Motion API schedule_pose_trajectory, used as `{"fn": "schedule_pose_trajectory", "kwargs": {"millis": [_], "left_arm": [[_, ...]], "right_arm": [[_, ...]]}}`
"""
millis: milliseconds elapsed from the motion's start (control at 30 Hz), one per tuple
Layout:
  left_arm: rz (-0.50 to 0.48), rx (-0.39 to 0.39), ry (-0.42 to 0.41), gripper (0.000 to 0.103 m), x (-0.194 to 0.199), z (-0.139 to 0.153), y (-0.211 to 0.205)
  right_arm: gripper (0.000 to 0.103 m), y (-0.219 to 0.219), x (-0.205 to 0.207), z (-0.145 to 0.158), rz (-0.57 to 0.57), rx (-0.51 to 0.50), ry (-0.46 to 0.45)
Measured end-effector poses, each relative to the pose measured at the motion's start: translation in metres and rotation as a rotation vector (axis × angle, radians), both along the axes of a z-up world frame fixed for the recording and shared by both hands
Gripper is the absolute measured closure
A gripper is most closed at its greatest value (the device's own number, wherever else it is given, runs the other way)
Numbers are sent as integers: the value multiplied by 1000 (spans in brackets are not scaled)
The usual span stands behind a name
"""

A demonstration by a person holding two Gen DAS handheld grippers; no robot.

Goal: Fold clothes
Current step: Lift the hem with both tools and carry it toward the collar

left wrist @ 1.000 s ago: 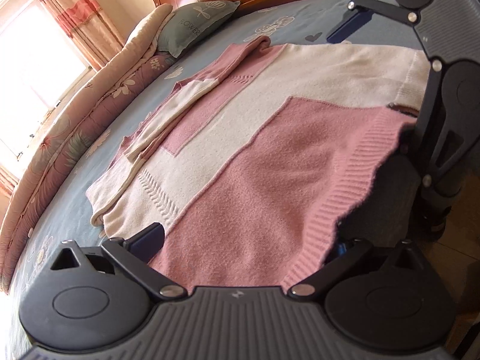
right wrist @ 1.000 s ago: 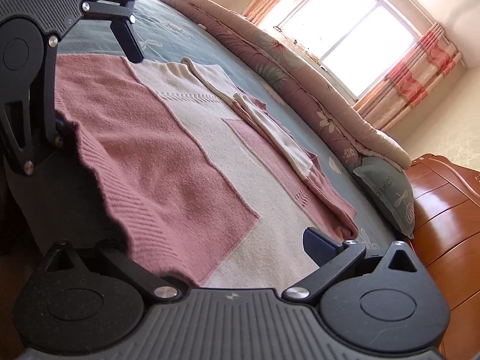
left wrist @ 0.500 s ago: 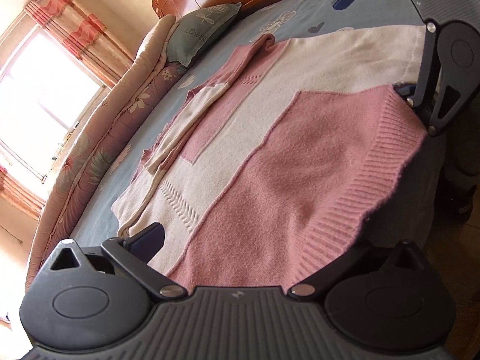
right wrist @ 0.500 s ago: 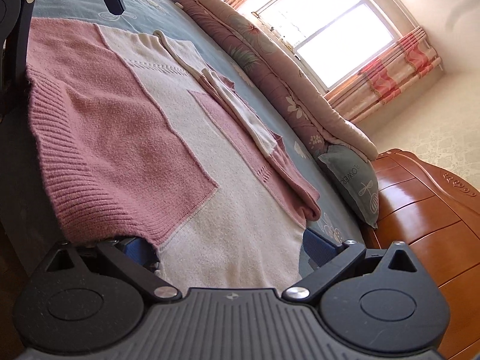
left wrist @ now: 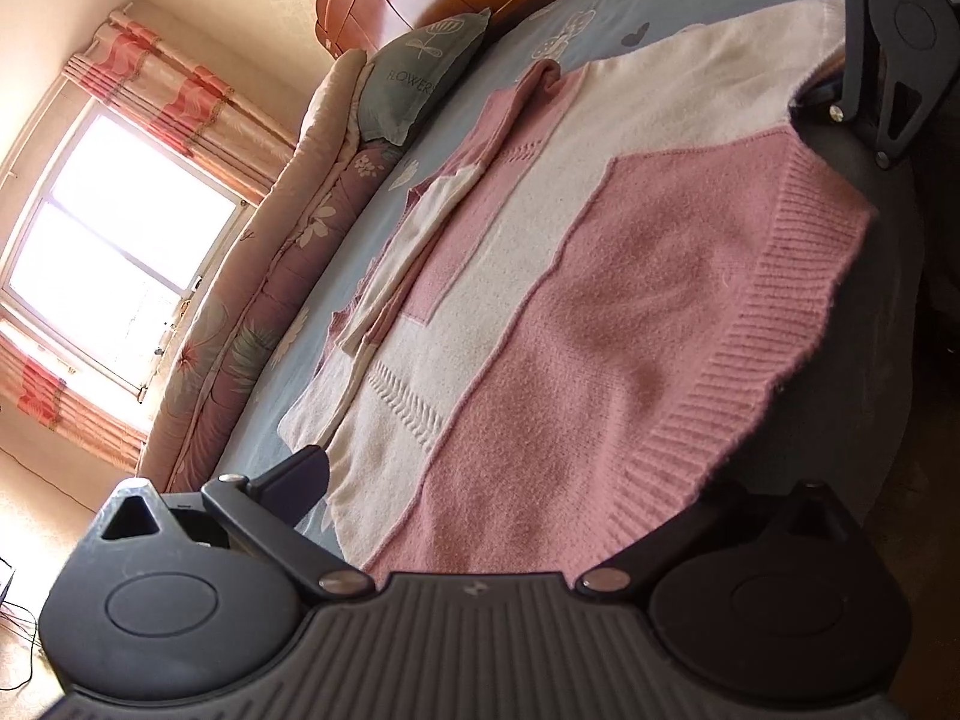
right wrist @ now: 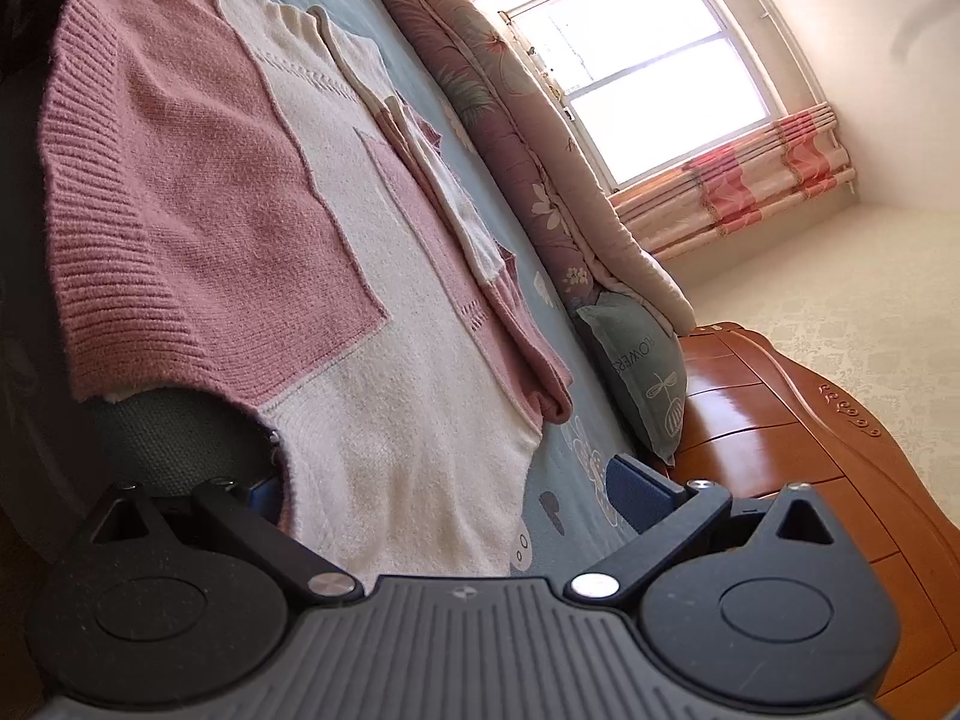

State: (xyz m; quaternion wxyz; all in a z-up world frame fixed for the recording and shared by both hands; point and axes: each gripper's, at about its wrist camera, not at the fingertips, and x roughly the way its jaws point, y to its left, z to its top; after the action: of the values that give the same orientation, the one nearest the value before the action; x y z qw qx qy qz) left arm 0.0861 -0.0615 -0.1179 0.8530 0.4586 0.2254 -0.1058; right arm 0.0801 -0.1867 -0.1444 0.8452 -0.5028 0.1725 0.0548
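Sunlight from one window (right wrist: 654,66) with striped pink curtains (right wrist: 756,174) fell across a blue-sheeted bed (left wrist: 600,12), where a single pink-and-cream sweater (left wrist: 570,300) lay spread flat, both sleeves folded in. One rolled floral quilt (left wrist: 270,276) ran along its 10 o'clock side; one grey-green pillow (right wrist: 642,372) met the wooden headboard (right wrist: 780,420). Two grippers worked the hem: the left gripper (left wrist: 510,483) and right gripper (right wrist: 450,492) each had jaws spread wide around a hem corner.

You see one pink-and-cream sweater (left wrist: 600,276), one grey-green pillow (left wrist: 414,72), one rolled floral quilt (left wrist: 264,300), one window (right wrist: 654,60), one wooden headboard (right wrist: 810,450) and two grippers.
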Motion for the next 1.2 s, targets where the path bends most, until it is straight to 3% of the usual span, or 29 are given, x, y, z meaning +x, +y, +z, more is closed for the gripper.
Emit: {"fn": "schedule_pose_trajectory", "kwargs": {"millis": [300, 500, 667, 867, 1033, 1200], "left_arm": [[36, 0, -27, 1, -1, -3, 16], [6, 70, -72, 1, -3, -10, 6], [14, 35, -48, 1, 2, -7, 9], [7, 67, -65, 1, 5, -9, 2], [10, 26, -77, 0, 0, -10, 10], [-14, 82, -76, 0, 6, -10, 0]], "right_arm": [[0, -21, -6, -7, -27, -63, -3], [0, -11, -6, -15, -27, -126, -47], [0, -13, -2, -13, -5, -117, -45], [0, -10, -1, -14, 27, -166, -45], [0, -16, -4, -16, 45, -166, -62], [0, -10, 4, -9, 58, -178, -24]]}}
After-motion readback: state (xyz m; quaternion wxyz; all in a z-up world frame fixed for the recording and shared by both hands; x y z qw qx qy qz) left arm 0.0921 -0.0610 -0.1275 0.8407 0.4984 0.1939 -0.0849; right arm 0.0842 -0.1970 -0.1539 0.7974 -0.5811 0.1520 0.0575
